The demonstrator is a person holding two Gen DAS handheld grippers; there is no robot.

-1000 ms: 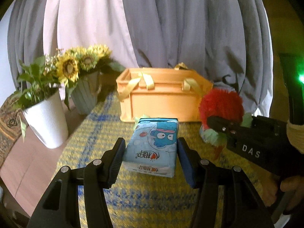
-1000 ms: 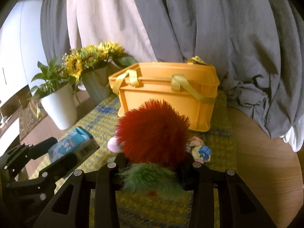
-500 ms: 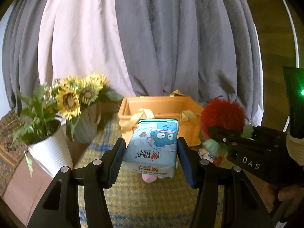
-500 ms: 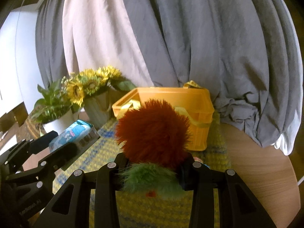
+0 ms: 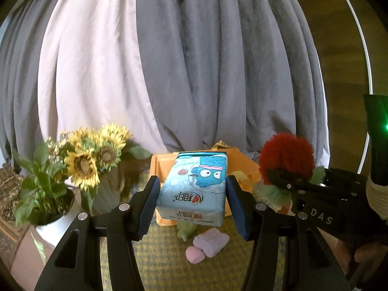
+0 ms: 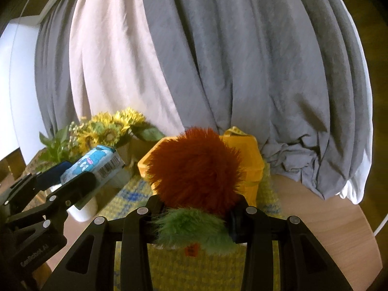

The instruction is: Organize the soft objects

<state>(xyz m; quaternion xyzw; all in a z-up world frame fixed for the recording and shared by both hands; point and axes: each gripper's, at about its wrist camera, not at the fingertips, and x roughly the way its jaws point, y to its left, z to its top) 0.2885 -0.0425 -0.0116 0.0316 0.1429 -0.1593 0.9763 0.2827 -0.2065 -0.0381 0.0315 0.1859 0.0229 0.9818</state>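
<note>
Two claws, left [image 5: 192, 200] and right [image 6: 194, 214], each clamp one item.

Between the left gripper [image 5: 193, 194] jaws the gap is filled by the blue tissue pack [image 5: 194, 189], and the red-and-green plush toy [image 6: 195, 184] fills the gap of the right gripper [image 6: 195, 207]. Straight ahead of both stands the orange basket [image 6: 252, 160], with the grey curtain [image 5: 218, 60] close behind it as a back wall. Left of the left jaws, the sunflower vase [image 5: 106, 194] and the white plant pot [image 5: 52, 228] block that side. Below the left jaws lie a pink plush piece [image 5: 206, 243] and a green one [image 5: 185, 229] on the yellow woven mat [image 5: 167, 262]. Right of the right jaws, bare wooden table [image 6: 322, 218] gives open passage.
</note>
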